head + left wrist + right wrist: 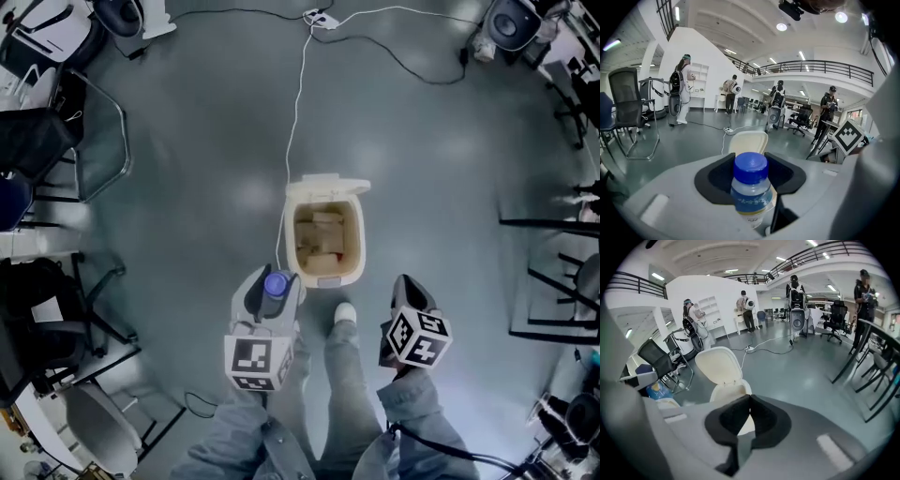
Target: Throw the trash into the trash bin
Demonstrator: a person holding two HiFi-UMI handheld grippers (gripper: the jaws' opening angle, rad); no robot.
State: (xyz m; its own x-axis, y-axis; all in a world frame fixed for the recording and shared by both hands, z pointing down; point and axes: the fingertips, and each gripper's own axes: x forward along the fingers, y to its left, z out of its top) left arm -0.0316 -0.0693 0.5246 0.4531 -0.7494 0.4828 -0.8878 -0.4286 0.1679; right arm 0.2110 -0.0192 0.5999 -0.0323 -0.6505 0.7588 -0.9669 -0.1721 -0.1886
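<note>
The left hand-held gripper [271,278] is grasping a small clear bottle [750,186] with a blue cap, holding it upright just near and left of the trash bin [328,278]. The cream bin is standing on the grey floor [206,141], its lid [328,186] tipped open on the far side and pale scraps lying inside. The right hand-held gripper [749,403] is hanging near and right of the bin, its jaws clenched together on nothing.
</note>
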